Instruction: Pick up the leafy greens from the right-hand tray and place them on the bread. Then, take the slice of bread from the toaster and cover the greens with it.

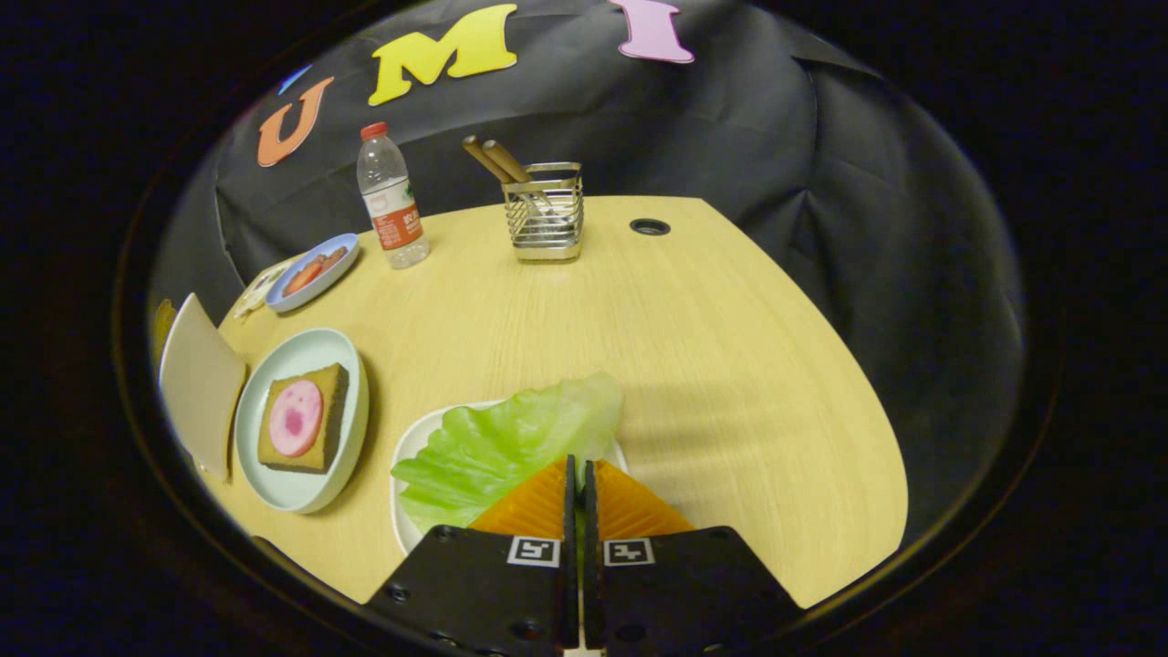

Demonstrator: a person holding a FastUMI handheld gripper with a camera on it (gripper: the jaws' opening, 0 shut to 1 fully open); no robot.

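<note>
A light green lettuce leaf lies over a white tray just ahead of my fingers. My gripper is shut, its tips pinching the near edge of the leaf. To the left of the tray, a pale green plate holds a brown bread slice topped with a pink round of ham. Left of that plate a pale flat slice stands on edge; what holds it is cut off from sight.
At the back of the wooden table stand a water bottle and a wire holder with brown-handled utensils. A blue dish with red slices sits at the back left. A cable hole is near the far edge.
</note>
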